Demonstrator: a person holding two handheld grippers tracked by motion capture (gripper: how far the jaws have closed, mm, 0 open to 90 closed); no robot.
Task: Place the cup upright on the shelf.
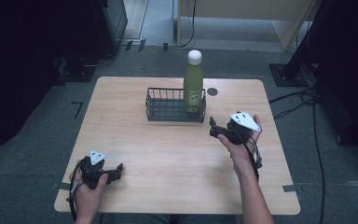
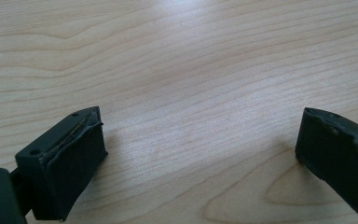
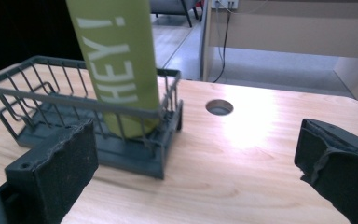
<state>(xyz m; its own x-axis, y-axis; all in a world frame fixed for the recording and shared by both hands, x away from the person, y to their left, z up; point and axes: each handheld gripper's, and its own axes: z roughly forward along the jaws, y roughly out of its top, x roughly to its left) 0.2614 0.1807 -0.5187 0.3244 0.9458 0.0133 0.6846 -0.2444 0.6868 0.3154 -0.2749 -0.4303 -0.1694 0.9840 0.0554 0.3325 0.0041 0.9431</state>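
the green bottle [image 1: 193,84] stands upright in the right end of the dark wire basket [image 1: 163,108], white cap up, with "hey!" printed down its side; the basket sits toward the far middle of the bench [image 1: 177,154]. all places below are told from that bottle.

the right gripper [image 1: 213,127] hangs just to the near right of the bottle, close to the basket's corner but apart from it, aimed roughly at the bottle's lower body. its fingers [image 3: 51,172] are spread wide and hold nothing; in the right gripper view the bottle and basket wall lie ahead of the left finger, with bare wood and a round cable hole [image 3: 219,107] between the two.

the left gripper [image 1: 117,169] rests well away, far to the near left of the bottle, by the bench's front edge. its fingers [image 2: 67,161] are likewise released, over bare wood.

the step in hand looks like the right gripper's approach to the bottle. the next move probably calls for swinging left to centre the bottle between the fingers, above the basket rim, then clenching and lifting straight up so the base clears the wires.
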